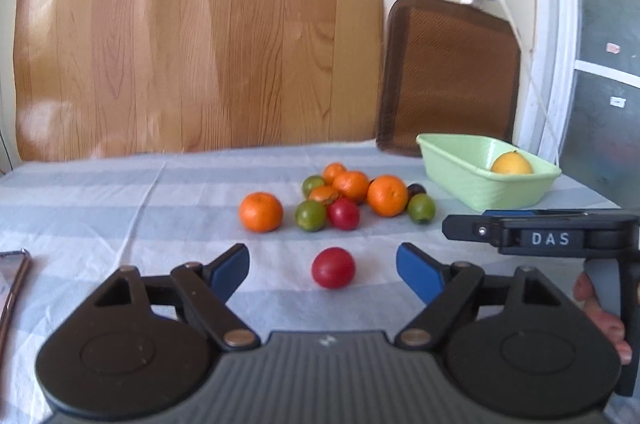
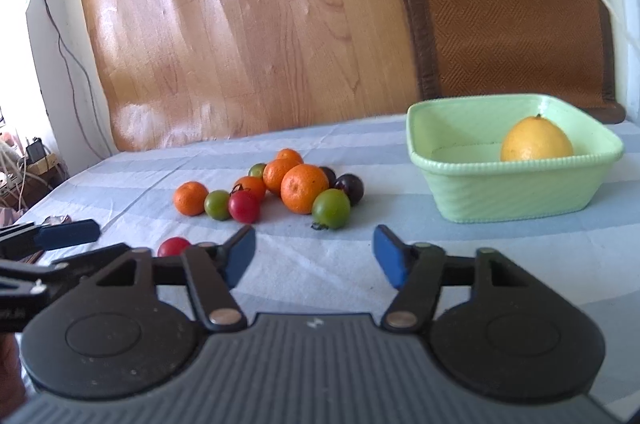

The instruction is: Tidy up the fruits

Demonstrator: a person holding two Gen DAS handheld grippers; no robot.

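The left claw (image 1: 323, 266), jaws spread and empty, brackets a lone round red fruit (image 1: 333, 267) on the striped desk (image 1: 120, 207), seemingly bound for the pale green plastic basket (image 1: 480, 183); the right claw (image 2: 314, 256) gapes empty too.

Left gripper (image 1: 323, 260) up close — a matte black body with a ribbed grey centre panel, two round black discs at the sides, brass-coloured rivets at the linkage pivots, and fingers (image 1: 230, 270) faced with blue pads. The right gripper (image 2: 314, 254) is built the same, ribbed panel, brass rivets, blue-padded fingers (image 2: 390, 260). Seen side-on from the left camera, it carries white letters "DAS" — plus a small silver screw and a grey handle.
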